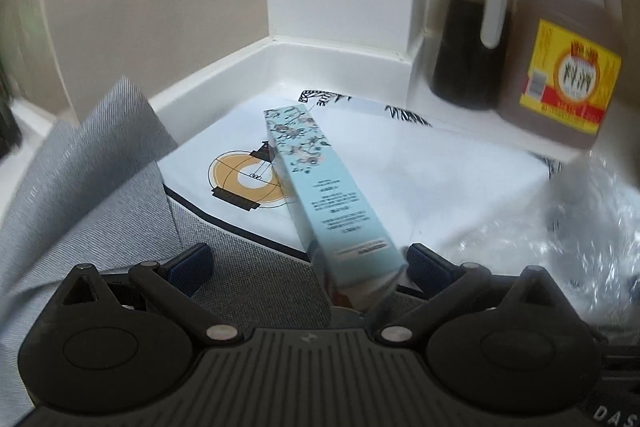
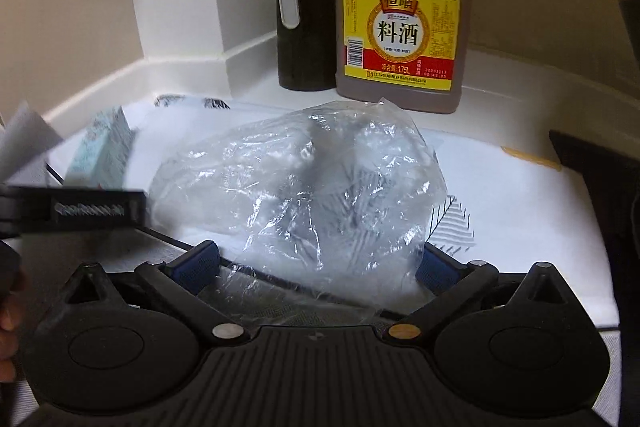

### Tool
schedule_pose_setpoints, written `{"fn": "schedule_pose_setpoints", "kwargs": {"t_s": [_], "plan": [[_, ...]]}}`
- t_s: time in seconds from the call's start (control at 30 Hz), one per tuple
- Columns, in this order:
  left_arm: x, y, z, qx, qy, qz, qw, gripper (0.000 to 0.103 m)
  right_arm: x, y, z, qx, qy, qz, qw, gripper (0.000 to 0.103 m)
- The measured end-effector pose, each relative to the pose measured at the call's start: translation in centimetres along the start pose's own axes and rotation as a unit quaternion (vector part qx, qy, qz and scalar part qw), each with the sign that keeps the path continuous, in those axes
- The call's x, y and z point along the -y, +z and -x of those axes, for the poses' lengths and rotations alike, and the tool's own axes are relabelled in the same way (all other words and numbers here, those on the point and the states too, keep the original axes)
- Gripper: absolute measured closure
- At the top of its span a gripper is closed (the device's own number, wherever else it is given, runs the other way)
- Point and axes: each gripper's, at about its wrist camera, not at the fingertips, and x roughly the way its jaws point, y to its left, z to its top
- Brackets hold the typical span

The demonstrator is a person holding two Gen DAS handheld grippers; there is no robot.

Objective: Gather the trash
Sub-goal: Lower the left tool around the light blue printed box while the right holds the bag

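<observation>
The crumpled clear plastic bag (image 2: 316, 195) occupies the centre of the right wrist view, resting on a white printed cloth (image 2: 540, 211); its near edge lies between the fingers of the right gripper (image 2: 318, 267), whose jaws stand wide apart with neither blue pad pressing the film (no grip). In the left wrist view, a long pale-blue floral carton (image 1: 320, 183) runs from frame centre down to the lower middle, lying on the same cloth beside a lantern print (image 1: 244, 179). The left gripper (image 1: 308, 261) is spread wide; the carton's near end sits between its fingers, close to the right-hand pad, contact not determinable. A grey fabric (image 1: 80, 179) rises at left. At upper right stand a dark liquid dispenser (image 1: 472, 27) and a yellow-labelled jug (image 1: 568, 43), just beside each other.
</observation>
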Motion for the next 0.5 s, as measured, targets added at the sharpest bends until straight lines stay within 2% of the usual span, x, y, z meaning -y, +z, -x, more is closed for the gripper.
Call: {"fn": "schedule_pose_setpoints", "kwargs": {"t_s": [0.03, 0.5], "plan": [[-0.27, -0.25, -0.11, 0.01, 0.003, 0.001, 0.9999, 0.0, -0.11, 0.05, -0.1, 0.0, -0.004, 0.001, 1.0, 0.0], [-0.4, -0.37, -0.37, 0.011, 0.003, 0.001, 0.9999, 0.0, -0.11, -0.05, -0.11, -0.001, -0.002, -0.002, 1.0, 0.0]]}}
